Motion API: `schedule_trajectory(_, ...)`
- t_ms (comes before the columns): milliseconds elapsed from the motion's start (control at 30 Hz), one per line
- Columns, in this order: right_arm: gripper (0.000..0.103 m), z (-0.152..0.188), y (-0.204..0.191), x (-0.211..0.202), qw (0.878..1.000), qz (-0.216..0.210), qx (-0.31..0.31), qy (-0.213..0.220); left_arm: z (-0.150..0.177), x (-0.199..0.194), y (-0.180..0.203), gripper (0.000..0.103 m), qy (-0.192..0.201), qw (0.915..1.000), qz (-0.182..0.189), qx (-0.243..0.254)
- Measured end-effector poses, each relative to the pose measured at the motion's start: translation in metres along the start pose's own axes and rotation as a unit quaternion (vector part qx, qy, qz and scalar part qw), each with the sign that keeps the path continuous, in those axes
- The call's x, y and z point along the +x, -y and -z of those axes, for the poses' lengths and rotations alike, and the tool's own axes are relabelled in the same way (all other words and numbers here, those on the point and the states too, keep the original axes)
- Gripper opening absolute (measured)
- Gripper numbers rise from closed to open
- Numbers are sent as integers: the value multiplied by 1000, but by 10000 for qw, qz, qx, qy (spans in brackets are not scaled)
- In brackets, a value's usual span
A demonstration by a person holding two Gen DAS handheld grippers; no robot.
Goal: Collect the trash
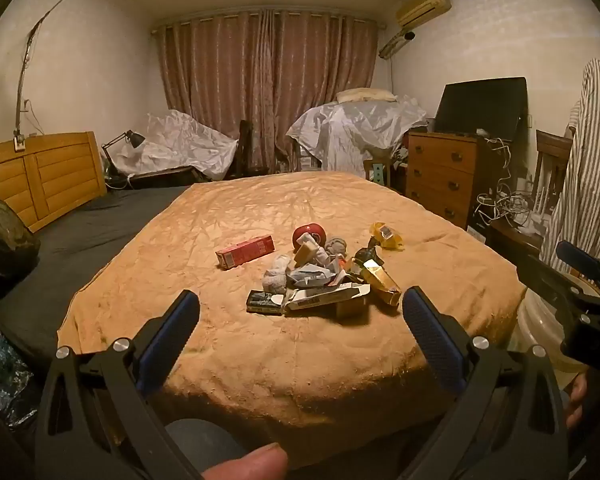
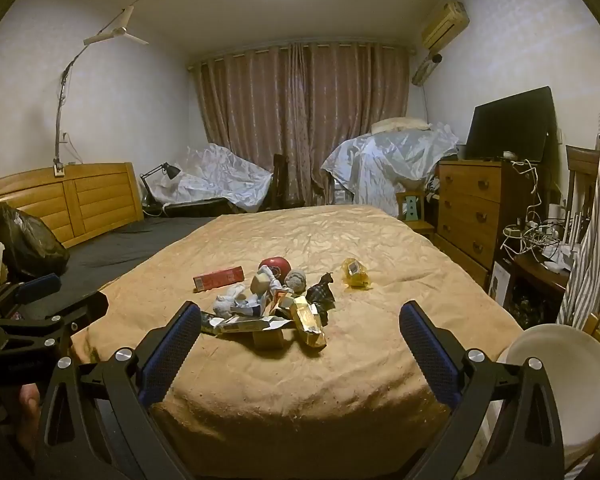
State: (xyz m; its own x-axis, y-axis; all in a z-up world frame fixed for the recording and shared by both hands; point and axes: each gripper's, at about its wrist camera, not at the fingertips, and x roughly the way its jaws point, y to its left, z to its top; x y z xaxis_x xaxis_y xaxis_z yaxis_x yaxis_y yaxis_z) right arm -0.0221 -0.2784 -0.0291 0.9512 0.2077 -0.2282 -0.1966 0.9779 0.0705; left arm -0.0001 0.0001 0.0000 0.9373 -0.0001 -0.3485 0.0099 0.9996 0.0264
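Left gripper (image 1: 300, 312): spread wide, nothing between the blue ribbed pads, hanging over the near edge of the blanket (image 1: 260, 208). Right gripper (image 2: 300, 320): likewise wide apart and empty, over that same edge, just beside the left one.

Ahead of both, mid-blanket: trash heap (image 1: 320, 276), untouched. In it, a torn flat white carton (image 1: 328, 300), a dark glossy packet (image 1: 262, 303), a gold foil wrapper (image 1: 382, 280), crumpled white tissue (image 1: 278, 274) and a grey wad (image 1: 335, 246). Behind the heap, a round red tin (image 1: 310, 234). Left of the heap and apart from it, a long red box (image 1: 245, 252). Right of the heap and apart, a clear yellow plastic wrapper (image 1: 388, 236). No obstacle between jaws and heap, only bare rumpled blanket, tan, soft, finely creased.

Left of the blanket: grey sheet (image 1: 92, 224), slatted wooden headboard (image 1: 40, 176), shiny black bag (image 2: 30, 240). Right of the blanket, at its near corner: smooth white round bin (image 2: 564, 376). Further right: wooden drawers (image 2: 470, 208) with a dark screen (image 2: 508, 124) on top, tangled white cables (image 2: 536, 232). Beyond the blanket: pink pleated curtains (image 1: 266, 80), furniture under crinkled plastic sheets (image 1: 356, 124)
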Motion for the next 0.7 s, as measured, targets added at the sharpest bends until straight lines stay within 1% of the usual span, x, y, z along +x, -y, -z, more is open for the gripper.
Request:
schedule_trajectory(400, 99, -3, 3, -2, 10000, -8, 72, -39, 0, 0, 0, 98, 5, 10000, -7, 30)
schedule_trajectory(467, 99, -1, -1, 0, 10000, 4, 23, -45, 0, 0, 0, 98, -9, 10000, -5, 29)
schedule_trajectory(700, 99, 9, 5, -5, 10000, 7, 49, -53, 0, 0, 0, 98, -28, 10000, -7, 33)
